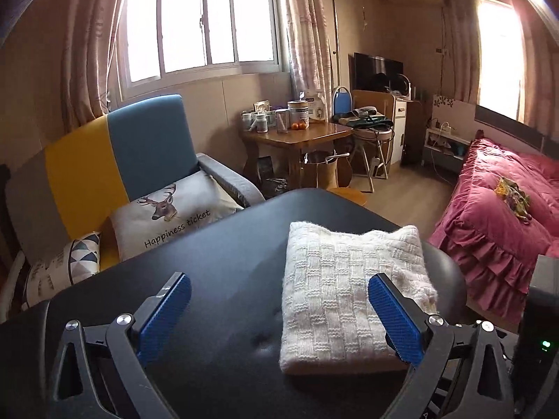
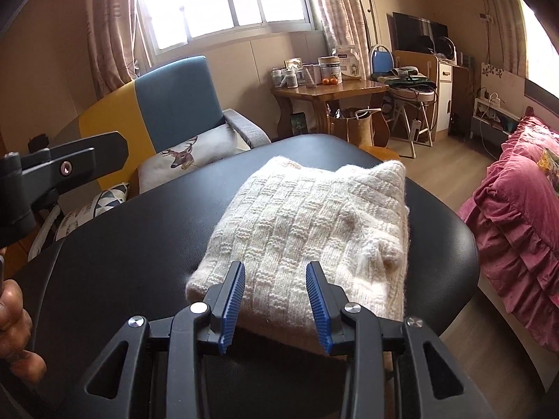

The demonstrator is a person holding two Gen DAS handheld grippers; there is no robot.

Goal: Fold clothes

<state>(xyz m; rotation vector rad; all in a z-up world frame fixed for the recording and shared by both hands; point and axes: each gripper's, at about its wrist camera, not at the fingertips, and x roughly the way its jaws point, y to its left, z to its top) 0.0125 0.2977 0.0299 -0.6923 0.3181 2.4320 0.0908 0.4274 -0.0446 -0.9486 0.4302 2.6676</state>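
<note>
We held the left gripper [image 1: 279, 309] above the near part of the desk [image 1: 216, 262], its jaws spread wide with nothing between them. The folded sweater [image 1: 344, 300] lay flat on the desk's right half, reaching back toward the far right edge. In the left wrist view the right finger's blue pad [image 1: 394, 317] stood in front of the sweater's near right part; we could not tell whether it touched the knit. The left pad [image 1: 167, 317] stood over bare desk, well apart from the sweater.

We held the right gripper [image 2: 276, 281] at the sweater's [image 2: 307, 223] near edge, jaws partly apart, with the knit showing in the gap between the pads [image 2: 234, 300]. The pads did not press on it that we could see; whether they rested on the cloth we could not tell. A hand [image 2: 15, 328] showed at the left edge of the right wrist view, beside the desk's [image 2: 132, 244] left edge.
</note>
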